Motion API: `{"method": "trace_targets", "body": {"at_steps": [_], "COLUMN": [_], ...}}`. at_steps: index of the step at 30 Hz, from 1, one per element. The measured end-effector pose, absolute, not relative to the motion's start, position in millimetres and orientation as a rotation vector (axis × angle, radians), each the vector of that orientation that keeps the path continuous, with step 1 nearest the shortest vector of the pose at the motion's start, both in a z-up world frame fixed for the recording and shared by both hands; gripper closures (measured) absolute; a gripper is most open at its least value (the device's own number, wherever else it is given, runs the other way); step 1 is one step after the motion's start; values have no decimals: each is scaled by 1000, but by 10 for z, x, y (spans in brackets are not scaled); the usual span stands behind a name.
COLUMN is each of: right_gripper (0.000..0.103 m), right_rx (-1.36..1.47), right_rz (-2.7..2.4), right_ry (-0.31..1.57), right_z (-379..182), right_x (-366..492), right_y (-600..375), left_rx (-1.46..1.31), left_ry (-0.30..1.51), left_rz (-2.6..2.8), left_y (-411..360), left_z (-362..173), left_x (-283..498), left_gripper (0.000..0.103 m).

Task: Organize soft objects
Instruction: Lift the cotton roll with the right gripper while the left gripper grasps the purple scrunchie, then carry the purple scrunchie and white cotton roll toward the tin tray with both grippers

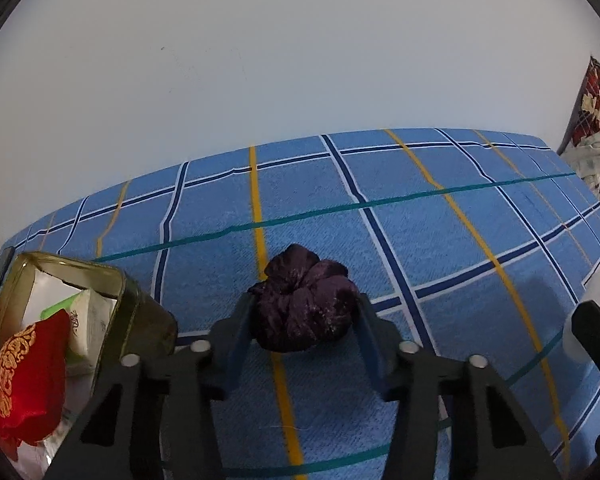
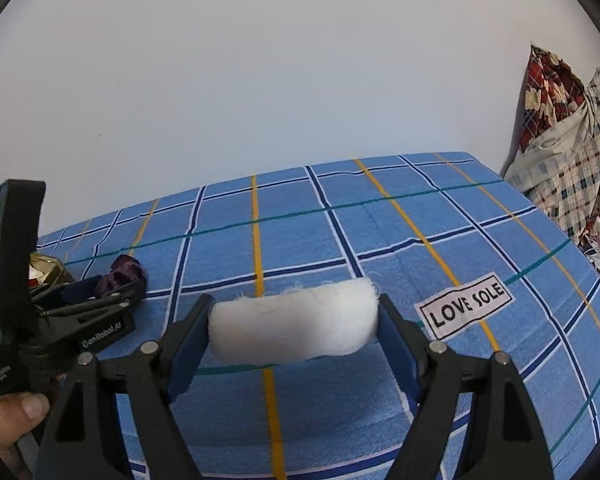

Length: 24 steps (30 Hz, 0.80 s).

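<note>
A dark purple velvet scrunchie (image 1: 304, 304) lies on the blue checked bedsheet (image 1: 420, 220). My left gripper (image 1: 302, 314) has a pad against each side of it and is shut on it. The same grip shows from the side in the right wrist view, scrunchie (image 2: 124, 270) at the left. My right gripper (image 2: 294, 316) is shut on a white fluffy roll (image 2: 292, 320), held across its jaws just above the sheet. To the left stands a gold tin (image 1: 128, 300) holding a red embroidered pouch (image 1: 28, 376) and a tissue pack (image 1: 88, 320).
A white wall rises behind the bed. A heap of patterned bedding (image 2: 560, 152) sits at the bed's far right end. A "LOVE SOLE" label (image 2: 466, 306) is sewn on the sheet. A thumb (image 2: 16, 408) grips the left handle.
</note>
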State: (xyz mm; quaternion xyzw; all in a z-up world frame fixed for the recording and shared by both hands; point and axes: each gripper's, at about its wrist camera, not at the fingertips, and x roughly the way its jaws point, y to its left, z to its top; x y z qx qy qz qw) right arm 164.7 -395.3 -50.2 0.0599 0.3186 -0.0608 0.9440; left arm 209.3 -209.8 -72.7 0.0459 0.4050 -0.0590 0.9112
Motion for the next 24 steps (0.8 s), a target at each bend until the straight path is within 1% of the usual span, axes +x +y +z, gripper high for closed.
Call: {"method": "trace_targets", "body": {"at_steps": [1, 3, 12, 20, 24], "right_gripper": [24, 24, 24, 24, 24], "right_rx": [123, 122, 116, 92, 81], "right_rz": [-122, -117, -88, -45, -27], "right_ry": [645, 631, 536, 429, 371], "right_z": [-498, -480, -375, -260, -213], "right_x": [1639, 1616, 1485, 1337, 1269], "right_y": [-3952, -3927, -3842, -3715, -3662], "left_rx": [94, 83, 25, 26, -1], "left_ry": [828, 811, 679, 489, 436], "left_rz": [-124, -126, -146, -132, -128], "left_y": [-2096, -2066, -1918, -1830, -1722], "left_z": [-721, -688, -432, -231, -160], "left_x": [2086, 2043, 1509, 921, 772], "left_gripper": [62, 64, 64, 64, 64]}}
